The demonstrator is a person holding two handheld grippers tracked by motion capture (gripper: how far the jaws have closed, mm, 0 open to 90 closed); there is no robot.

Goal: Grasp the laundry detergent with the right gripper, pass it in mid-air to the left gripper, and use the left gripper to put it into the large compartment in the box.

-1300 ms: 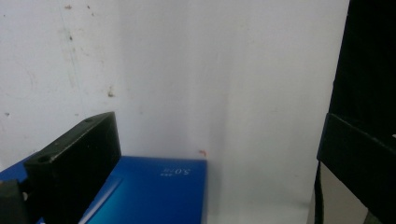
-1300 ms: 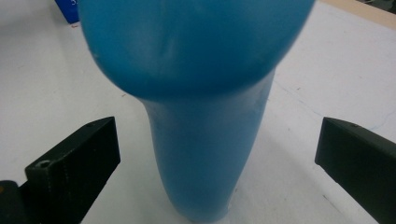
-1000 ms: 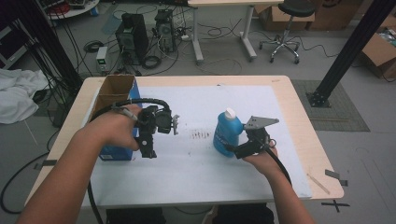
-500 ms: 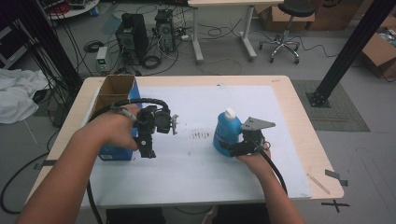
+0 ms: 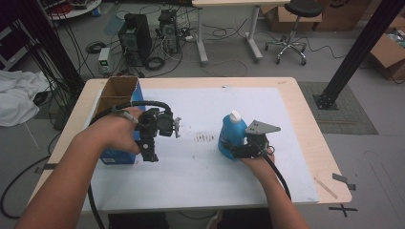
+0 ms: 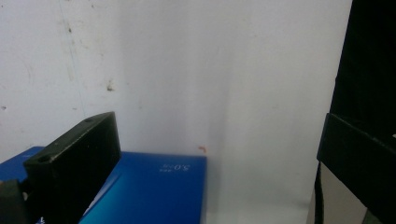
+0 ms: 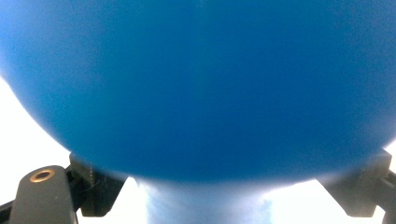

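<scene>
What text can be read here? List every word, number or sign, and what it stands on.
"5.0": small white print on the blue box, seen upside down in the left gripper view; the tiny line beside it is too blurred to read.
Blue bottle: no label legible.
Dark marks on the white table cover: too small to read.

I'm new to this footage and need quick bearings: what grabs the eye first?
The blue bottle with a white cap stands right of centre on the white-covered table, the right gripper closing around its base. At the left edge, the left gripper hovers over a blue box.
</scene>
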